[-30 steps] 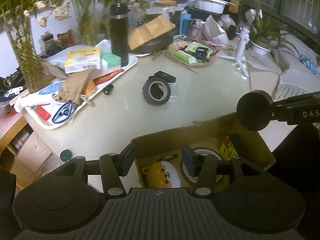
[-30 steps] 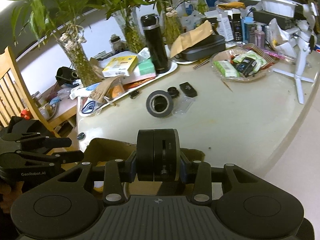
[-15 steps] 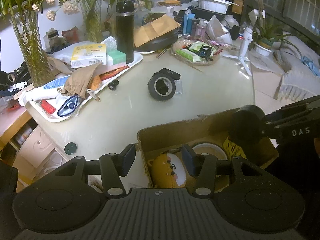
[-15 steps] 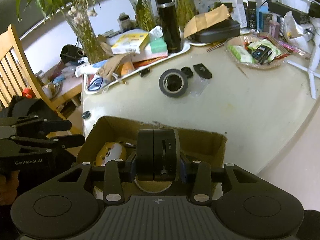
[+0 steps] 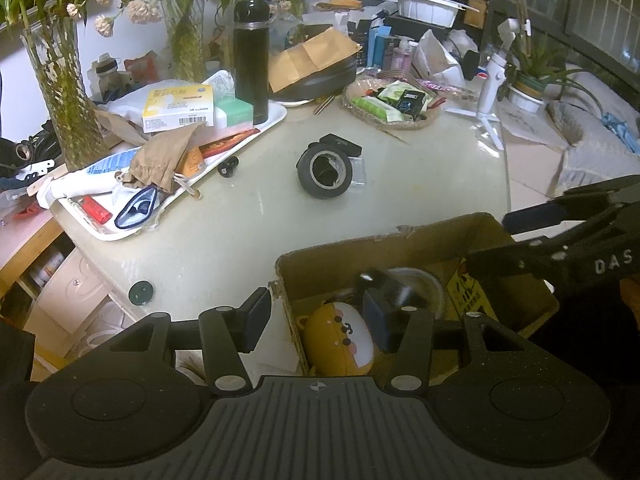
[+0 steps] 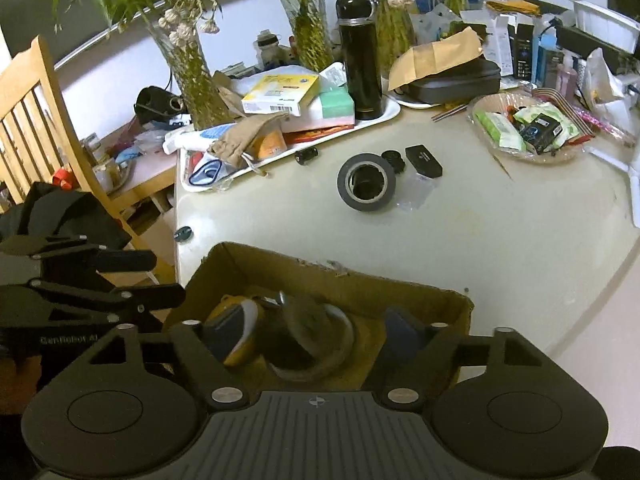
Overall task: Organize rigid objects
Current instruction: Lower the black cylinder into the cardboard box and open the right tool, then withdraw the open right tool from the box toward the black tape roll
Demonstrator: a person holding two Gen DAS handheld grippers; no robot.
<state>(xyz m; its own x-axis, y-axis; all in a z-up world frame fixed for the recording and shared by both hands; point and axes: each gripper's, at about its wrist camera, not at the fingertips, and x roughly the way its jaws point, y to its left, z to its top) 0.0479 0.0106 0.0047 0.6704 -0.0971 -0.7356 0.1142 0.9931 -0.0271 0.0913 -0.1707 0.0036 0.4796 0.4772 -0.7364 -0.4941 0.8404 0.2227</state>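
An open cardboard box (image 5: 320, 256) (image 6: 332, 276) stands at the table's near edge. It holds a yellow cartoon toy (image 5: 340, 338) (image 6: 236, 332), a round tape ring (image 5: 424, 284) (image 6: 320, 344) and a blurred black disc (image 5: 386, 284) (image 6: 304, 320) dropping onto the ring. My right gripper (image 6: 308, 338) is open and empty over the box; it also shows in the left wrist view (image 5: 520, 236). My left gripper (image 5: 316, 322) is open and empty at the box's left wall. A grey tape roll (image 5: 325, 173) (image 6: 366, 187) lies on the table beyond.
A white tray (image 5: 276, 114) with boxes, a pouch and a black flask (image 5: 250, 60) sits at back left. A small black case (image 6: 423, 161), a black cap (image 6: 394, 160), a snack basket (image 6: 524, 128), a white tripod (image 5: 490, 92), glass vases and a wooden chair (image 6: 36, 128) surround the table.
My right gripper was shut on the black disc above the box; it has opened and the disc has dropped into the box. Both cameras have moved a little.
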